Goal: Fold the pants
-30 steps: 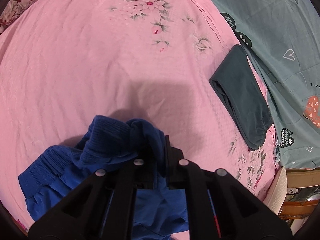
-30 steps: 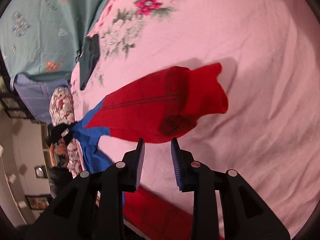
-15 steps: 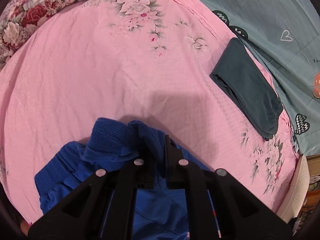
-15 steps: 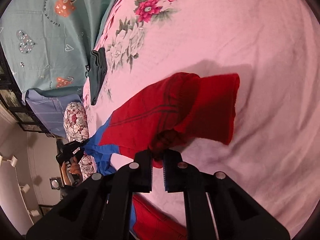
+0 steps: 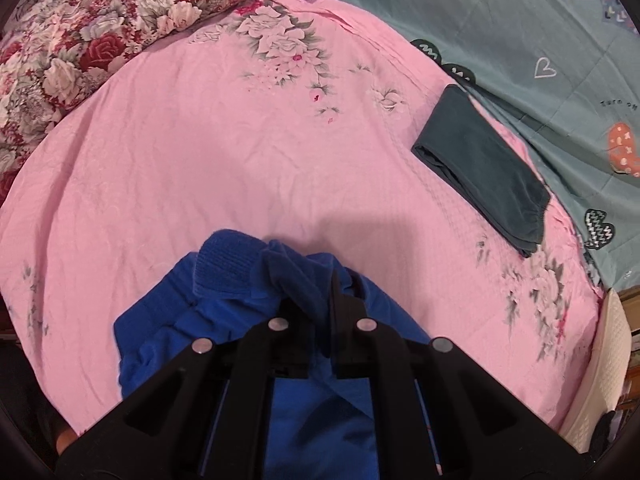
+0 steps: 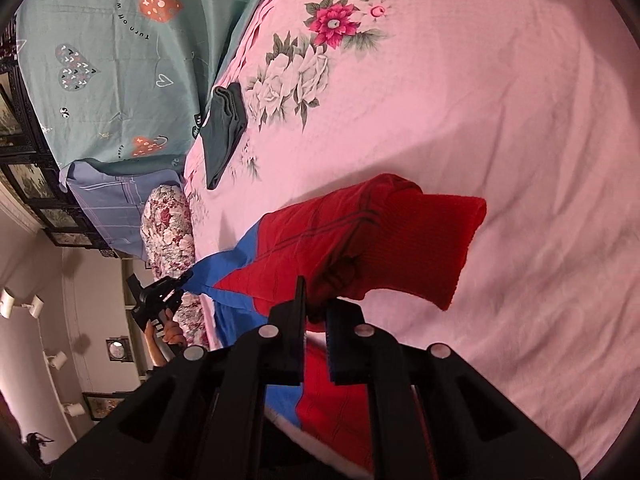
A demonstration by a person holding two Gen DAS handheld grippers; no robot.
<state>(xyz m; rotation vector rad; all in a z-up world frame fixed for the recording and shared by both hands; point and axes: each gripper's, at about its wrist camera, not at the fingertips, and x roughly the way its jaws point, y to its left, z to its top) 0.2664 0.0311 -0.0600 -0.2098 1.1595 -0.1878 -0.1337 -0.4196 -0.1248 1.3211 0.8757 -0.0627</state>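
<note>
The pants are red and blue, stretched between my two grippers above a pink floral bedsheet (image 5: 200, 152). My left gripper (image 5: 316, 300) is shut on the blue end of the pants (image 5: 224, 268), with its ribbed cuff bunched ahead of the fingers. My right gripper (image 6: 316, 304) is shut on the red end of the pants (image 6: 360, 232), whose ribbed cuff flops to the right. In the right wrist view the blue part (image 6: 224, 268) runs off to the left gripper (image 6: 160, 292), held in a hand.
A folded dark teal garment (image 5: 484, 168) lies near the sheet's right edge; it also shows in the right wrist view (image 6: 224, 128). A teal heart-print cover (image 5: 540, 40) lies beyond. A floral pillow (image 5: 88, 40) sits at the upper left.
My right gripper has closed on the red end and lifted it. My left gripper has kept its grip and drawn back, so more of the bed and the pillow show.
</note>
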